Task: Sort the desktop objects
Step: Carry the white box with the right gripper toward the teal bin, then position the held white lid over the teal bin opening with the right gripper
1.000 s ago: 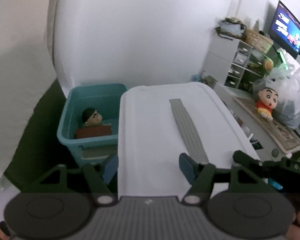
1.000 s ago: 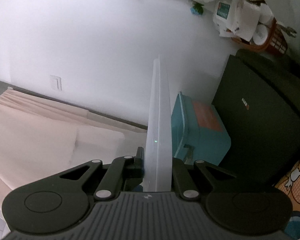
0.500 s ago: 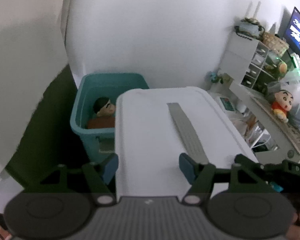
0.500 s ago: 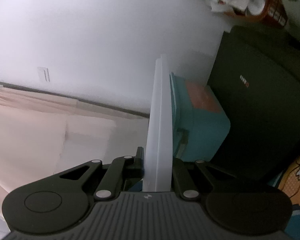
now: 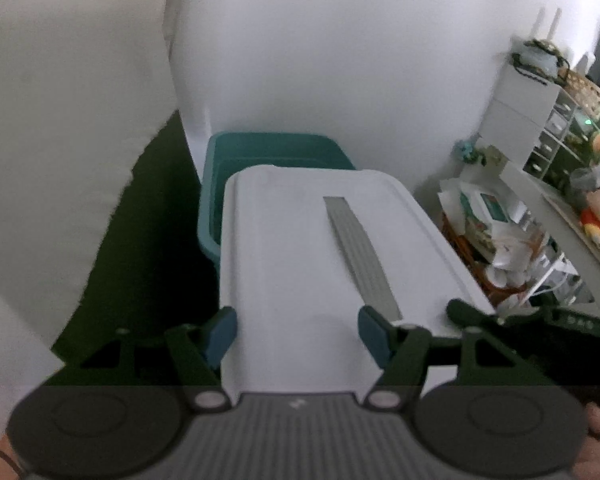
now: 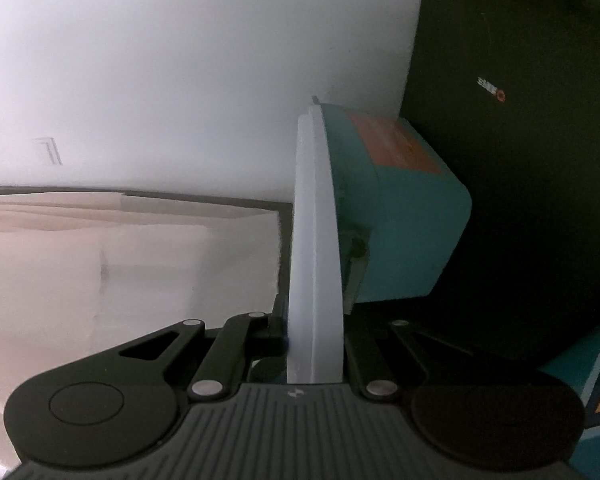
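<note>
Pinching the white lid's edge, right claw overhangs teal bin; left claw gapes.

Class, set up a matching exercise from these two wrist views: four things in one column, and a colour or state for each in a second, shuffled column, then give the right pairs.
Things:
1. lid
2. storage bin
3. right gripper
4. strip on the lid

Colour or state:
A. teal
B. grey
C. white, held over the bin
D. shut on the lid's edge

Pairs: 1-C, 2-A, 3-D, 4-B
</note>
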